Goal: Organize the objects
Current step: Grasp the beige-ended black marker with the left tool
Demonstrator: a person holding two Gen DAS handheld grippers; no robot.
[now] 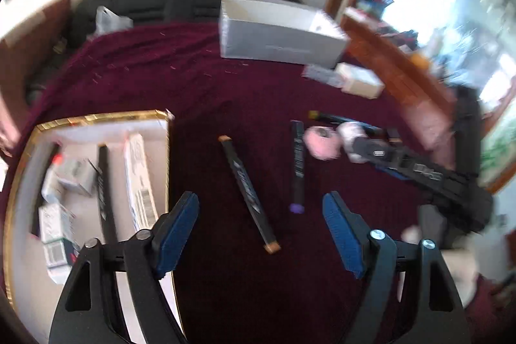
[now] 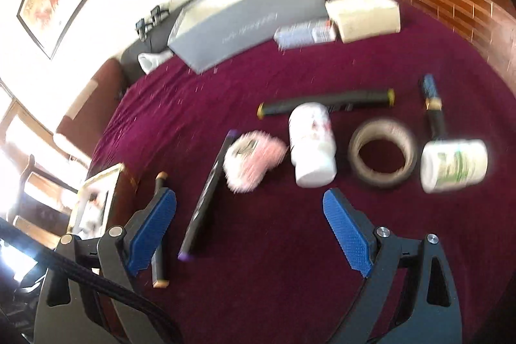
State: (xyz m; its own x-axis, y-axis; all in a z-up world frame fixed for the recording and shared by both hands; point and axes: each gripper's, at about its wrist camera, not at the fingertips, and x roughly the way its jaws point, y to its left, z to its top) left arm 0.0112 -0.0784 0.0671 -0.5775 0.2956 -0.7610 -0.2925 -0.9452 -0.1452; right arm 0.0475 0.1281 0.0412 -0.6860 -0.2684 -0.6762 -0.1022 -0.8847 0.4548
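Now both grippers, left gripper (image 1: 261, 215) and right gripper (image 2: 250, 215), hang spread wide and empty above the maroon cloth (image 2: 258, 263), where an orange-capped marker (image 1: 248, 192) lies just right of the gold-rimmed box (image 1: 96, 118), a purple-capped marker (image 2: 206, 195) beside it.

The left gripper (image 1: 259, 226) is held open above the maroon cloth (image 1: 200, 79). An orange-capped black stick (image 1: 248, 194) is seen between its fingers, just right of the gold-rimmed box (image 1: 96, 118).
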